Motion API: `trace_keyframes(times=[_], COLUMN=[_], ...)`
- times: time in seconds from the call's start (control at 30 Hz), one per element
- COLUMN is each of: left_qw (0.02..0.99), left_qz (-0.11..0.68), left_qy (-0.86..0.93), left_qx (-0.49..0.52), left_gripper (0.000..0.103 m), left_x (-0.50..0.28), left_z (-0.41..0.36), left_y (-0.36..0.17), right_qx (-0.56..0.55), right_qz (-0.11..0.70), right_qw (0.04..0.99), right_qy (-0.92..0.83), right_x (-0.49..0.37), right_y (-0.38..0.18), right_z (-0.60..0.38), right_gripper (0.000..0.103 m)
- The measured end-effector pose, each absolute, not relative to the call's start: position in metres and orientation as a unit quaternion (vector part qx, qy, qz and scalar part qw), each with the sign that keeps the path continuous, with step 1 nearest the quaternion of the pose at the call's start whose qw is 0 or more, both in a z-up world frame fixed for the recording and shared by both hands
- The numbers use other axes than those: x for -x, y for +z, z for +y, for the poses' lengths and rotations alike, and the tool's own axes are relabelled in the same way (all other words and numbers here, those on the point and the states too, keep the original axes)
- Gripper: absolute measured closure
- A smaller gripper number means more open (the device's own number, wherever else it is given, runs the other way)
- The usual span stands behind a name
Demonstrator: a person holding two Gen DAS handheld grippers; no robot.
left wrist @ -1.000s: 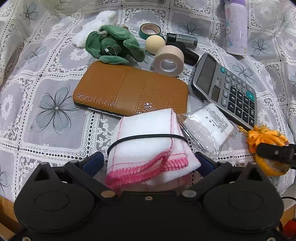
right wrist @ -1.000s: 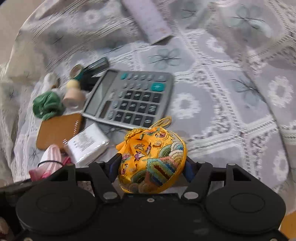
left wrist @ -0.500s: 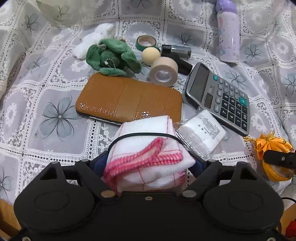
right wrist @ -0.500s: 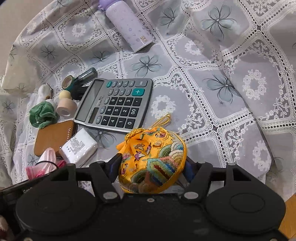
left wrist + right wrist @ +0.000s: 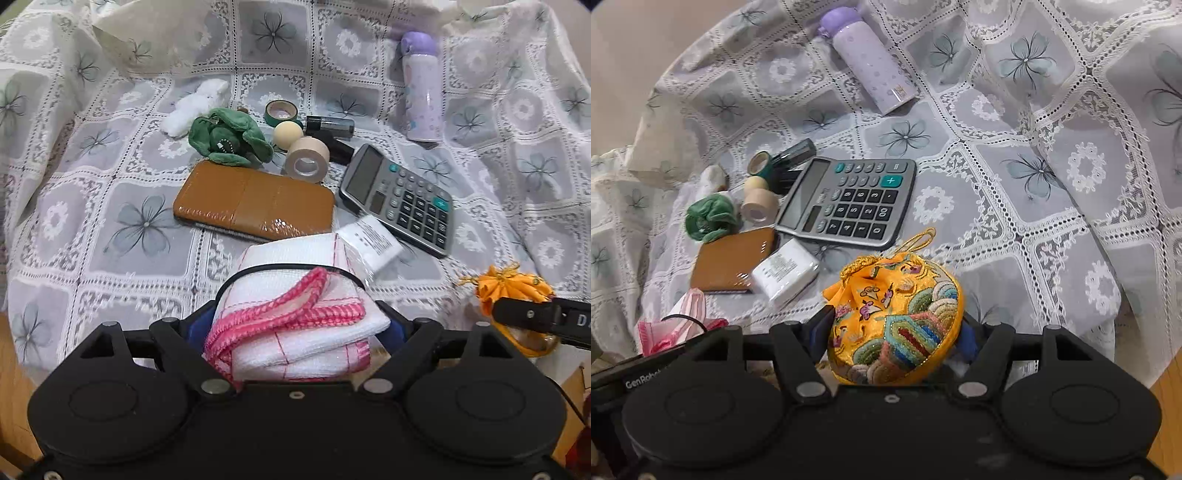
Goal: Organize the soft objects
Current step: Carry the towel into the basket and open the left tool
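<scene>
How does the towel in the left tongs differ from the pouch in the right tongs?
The towel is white with pink stitched edging; the pouch is yellow with many-coloured embroidery. The towel is folded flat and bound by a black band; the pouch is rounded, gathered at a gold cord. Both are soft and clamped, one in the left tongs, one in the right tongs.

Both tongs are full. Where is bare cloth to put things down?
Bare tablecloth lies right of the calculator, below the purple bottle. More lies left of the brown wallet, below the green plush. The strip from the plush past the tape roll to the calculator is crowded.
</scene>
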State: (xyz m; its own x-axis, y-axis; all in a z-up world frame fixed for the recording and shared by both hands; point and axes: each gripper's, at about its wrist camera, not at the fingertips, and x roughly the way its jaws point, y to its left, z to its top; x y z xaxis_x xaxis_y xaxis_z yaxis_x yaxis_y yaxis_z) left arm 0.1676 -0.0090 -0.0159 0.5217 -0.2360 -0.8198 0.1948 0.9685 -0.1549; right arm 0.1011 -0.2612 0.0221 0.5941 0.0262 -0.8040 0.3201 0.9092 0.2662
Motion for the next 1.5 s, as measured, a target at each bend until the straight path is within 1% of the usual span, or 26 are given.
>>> trace_keyframes(times=[0.2, 0.77, 1.07, 1.27, 1.5], left_qw=[0.873, 0.875, 0.875, 0.876, 0.877], left_qz=[0.47, 0.467, 0.467, 0.467, 0.468], left_qy=[-0.126, -0.125, -0.114, -0.106, -0.092], left_qx=[0.027, 0.026, 0.057, 0.064, 0.065], left_gripper=[0.02, 0.02, 0.02, 0.02, 0.02], left_x=[-0.134, -0.055, -0.027, -0.024, -0.021], left_z=[-0.001, 0.001, 0.008, 0.008, 0.012], left_y=[-0.007, -0.007, -0.007, -0.012, -0.018], right_qx=[-0.194, -0.197, -0.197, -0.16, -0.164], right_qz=[0.433, 0.399, 0.368, 0.363, 0.374], right_qw=[0.877, 0.895, 0.909, 0.918, 0.913], right_qy=[-0.071, -0.025, -0.01, -0.01, -0.009], right_x=[-0.072, 0.026, 0.074, 0.082, 0.082], right_y=[0.03, 0.049, 0.06, 0.063, 0.059], right_z=[-0.25, -0.215, -0.204, -0.187, -0.188], right_gripper=[0.038, 0.038, 0.038, 0.038, 0.038])
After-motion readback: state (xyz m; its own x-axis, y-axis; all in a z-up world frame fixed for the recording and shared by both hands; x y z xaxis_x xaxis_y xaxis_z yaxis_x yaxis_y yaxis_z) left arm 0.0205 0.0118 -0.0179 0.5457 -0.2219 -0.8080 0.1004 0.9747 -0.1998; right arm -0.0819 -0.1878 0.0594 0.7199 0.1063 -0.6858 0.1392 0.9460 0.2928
